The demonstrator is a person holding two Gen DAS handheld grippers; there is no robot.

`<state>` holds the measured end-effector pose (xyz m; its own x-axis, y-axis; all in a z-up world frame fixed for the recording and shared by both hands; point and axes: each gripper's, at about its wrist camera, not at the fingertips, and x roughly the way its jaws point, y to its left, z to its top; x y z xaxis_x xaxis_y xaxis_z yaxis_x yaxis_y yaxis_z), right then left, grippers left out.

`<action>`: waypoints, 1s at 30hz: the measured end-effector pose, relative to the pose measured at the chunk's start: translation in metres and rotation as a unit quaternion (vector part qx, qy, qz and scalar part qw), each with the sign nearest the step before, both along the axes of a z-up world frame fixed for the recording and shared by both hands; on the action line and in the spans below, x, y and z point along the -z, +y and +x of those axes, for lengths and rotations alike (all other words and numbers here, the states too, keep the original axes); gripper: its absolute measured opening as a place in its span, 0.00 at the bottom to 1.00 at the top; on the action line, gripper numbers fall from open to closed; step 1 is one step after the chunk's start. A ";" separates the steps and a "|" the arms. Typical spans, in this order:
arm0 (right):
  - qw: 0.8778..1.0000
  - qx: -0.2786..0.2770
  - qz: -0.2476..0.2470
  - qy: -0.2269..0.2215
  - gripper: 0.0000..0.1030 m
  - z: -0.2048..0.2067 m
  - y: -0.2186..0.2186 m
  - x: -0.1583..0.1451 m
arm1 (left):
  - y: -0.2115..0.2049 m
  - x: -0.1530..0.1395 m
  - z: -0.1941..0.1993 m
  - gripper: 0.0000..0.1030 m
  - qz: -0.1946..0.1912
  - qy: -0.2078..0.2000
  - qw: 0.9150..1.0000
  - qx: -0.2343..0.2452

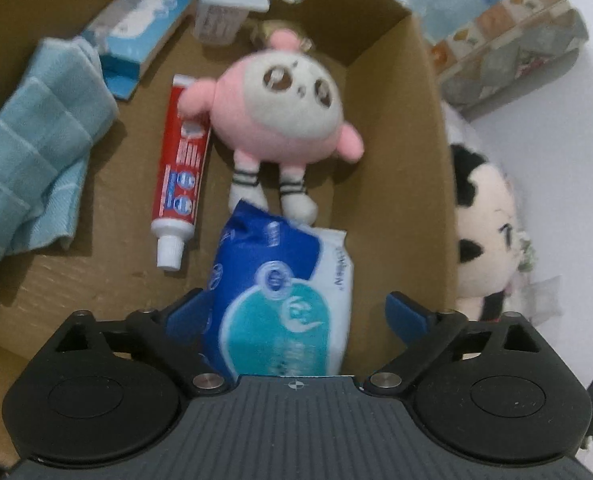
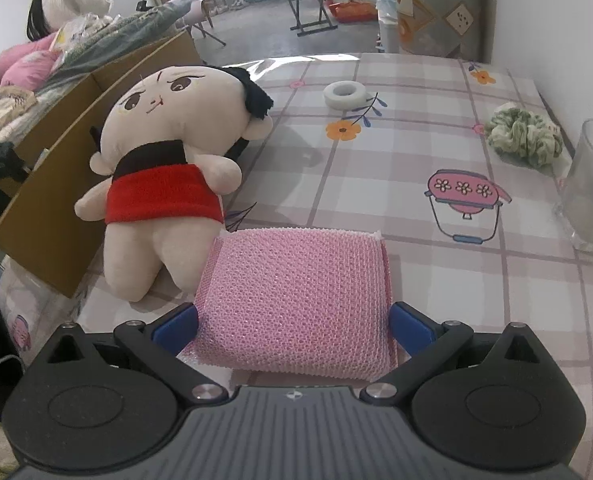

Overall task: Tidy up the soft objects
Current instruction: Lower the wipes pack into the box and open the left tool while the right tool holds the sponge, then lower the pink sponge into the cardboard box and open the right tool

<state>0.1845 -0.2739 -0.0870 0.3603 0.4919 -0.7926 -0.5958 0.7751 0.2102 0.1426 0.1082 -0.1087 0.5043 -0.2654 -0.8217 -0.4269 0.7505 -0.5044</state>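
The left claw (image 1: 296, 316) stood wide, one blue tissue pack (image 1: 284, 292) loose between its fingers in the cardboard box (image 1: 428, 184). Ahead lay one pink plush (image 1: 280, 116). The right claw (image 2: 294, 324) gripped one pink sponge (image 2: 296, 300) on the bench (image 2: 416, 160).

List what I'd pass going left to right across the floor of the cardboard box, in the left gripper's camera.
Blue towel → red toothpaste tube → pink plush toy. The tissue pack overlaps, so it is left out.

Two wrist cameras, each angled down along its fingers.
Left looks close into the brown cardboard box (image 1: 424, 168); right faces the checked tablecloth (image 2: 376, 184); both catch the black-haired plush doll (image 1: 484, 216) (image 2: 164, 176).
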 end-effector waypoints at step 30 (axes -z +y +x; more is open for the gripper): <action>0.994 0.082 -0.007 -0.075 0.82 -0.034 -0.006 -0.031 | -0.010 -0.068 -0.108 0.94 0.050 -0.181 0.982 -0.015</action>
<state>0.1510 -0.2803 -0.0563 0.5500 0.4062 -0.7297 -0.4845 0.8669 0.1173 0.0346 0.0981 -0.0411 0.7751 -0.1732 -0.6077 -0.2550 0.7941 -0.5516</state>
